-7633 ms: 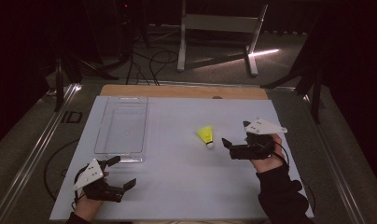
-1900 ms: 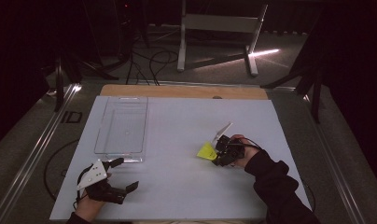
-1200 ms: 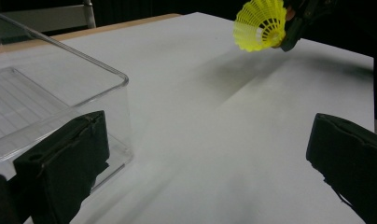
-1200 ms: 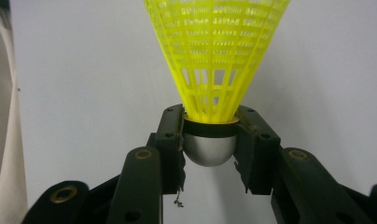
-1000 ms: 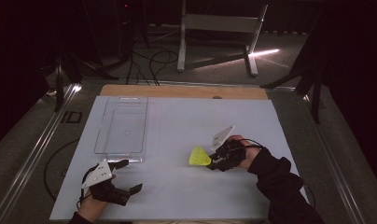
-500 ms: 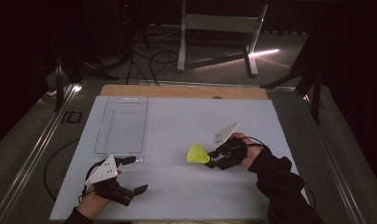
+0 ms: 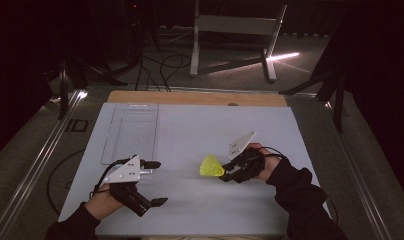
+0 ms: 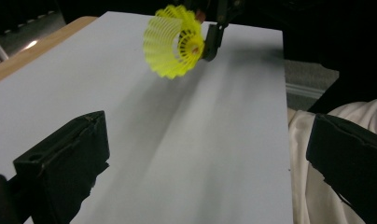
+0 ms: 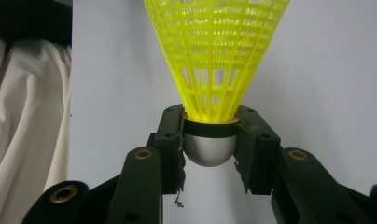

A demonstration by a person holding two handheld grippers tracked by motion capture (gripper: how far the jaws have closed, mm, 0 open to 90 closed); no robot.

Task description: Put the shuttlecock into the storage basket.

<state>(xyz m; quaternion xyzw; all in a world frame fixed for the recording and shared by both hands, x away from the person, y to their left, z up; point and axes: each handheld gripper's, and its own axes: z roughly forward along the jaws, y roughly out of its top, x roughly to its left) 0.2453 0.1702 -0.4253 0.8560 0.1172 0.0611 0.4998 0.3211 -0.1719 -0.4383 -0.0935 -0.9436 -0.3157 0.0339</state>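
Right gripper view: my right claw (image 9: 210,140) clamps the yellow shuttlecock (image 9: 214,60) by its grey cap, skirt pointing away. Handover step, I reckon; my left claw (image 7: 152,182), jaws wide and empty, must close in next.

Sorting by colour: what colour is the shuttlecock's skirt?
Bright yellow skirt, clearest in the right gripper view.

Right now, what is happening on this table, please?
A person works at a white table with a gripper in each hand. The right gripper is shut on the grey cork of a yellow shuttlecock, its skirt pointing toward the left gripper, which is open, holds nothing and faces it. A clear plastic tray lies at the table's far left.
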